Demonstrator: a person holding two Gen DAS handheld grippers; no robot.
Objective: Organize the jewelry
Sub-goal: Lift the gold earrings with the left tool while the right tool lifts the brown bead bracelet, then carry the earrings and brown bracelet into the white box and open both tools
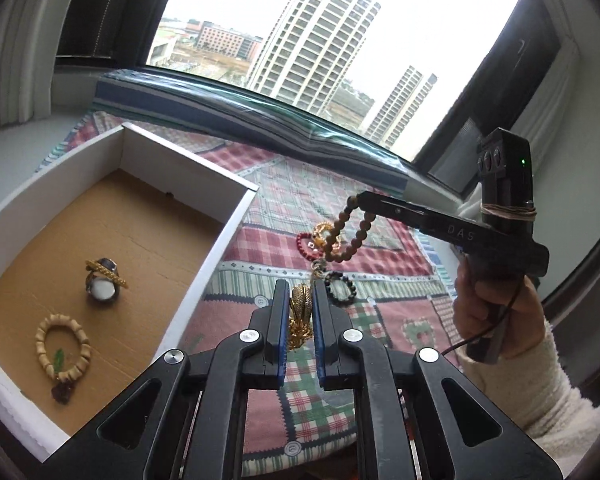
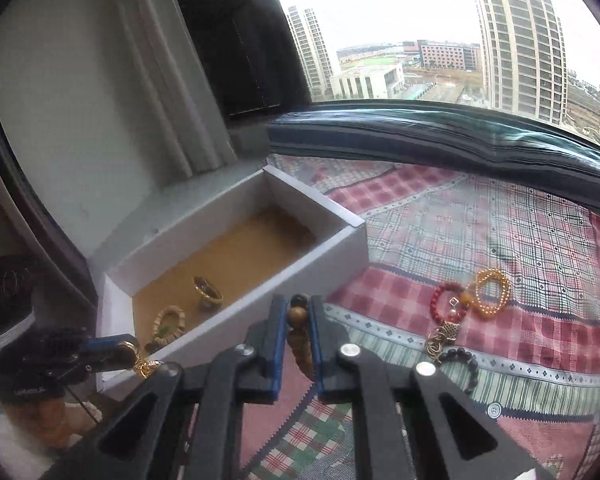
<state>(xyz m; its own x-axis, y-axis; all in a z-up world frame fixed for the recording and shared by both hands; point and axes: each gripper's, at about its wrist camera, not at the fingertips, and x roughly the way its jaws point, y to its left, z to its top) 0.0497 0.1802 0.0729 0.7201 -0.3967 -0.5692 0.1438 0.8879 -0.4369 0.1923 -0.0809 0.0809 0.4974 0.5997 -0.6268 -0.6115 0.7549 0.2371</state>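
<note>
My left gripper point(image 1: 300, 286) is shut on a gold ornament point(image 1: 300, 308), held in the air just right of the white box point(image 1: 188, 164). To its right, a hand point(image 1: 484, 292) holds my right gripper point(image 1: 360, 198), which is shut on a brown wooden bead bracelet point(image 1: 362, 232) that dangles above the quilt. In the right wrist view that bracelet point(image 2: 298, 320) sits between the pads of the right gripper point(image 2: 298, 300). The left gripper point(image 2: 130, 350) shows at lower left with the gold ornament point(image 2: 144, 368). Inside the box lie stacked rings point(image 1: 102, 278) and a beige bead bracelet point(image 1: 86, 344).
On the patchwork quilt point(image 2: 500, 232) lie a red bead bracelet point(image 2: 444, 300), a yellow bead bracelet point(image 2: 492, 292), a black bead bracelet point(image 2: 464, 364) and a metal ring charm point(image 2: 440, 336). A dark rolled cushion point(image 2: 420, 132) runs along the window. A curtain point(image 2: 160, 80) hangs behind the box point(image 2: 312, 248).
</note>
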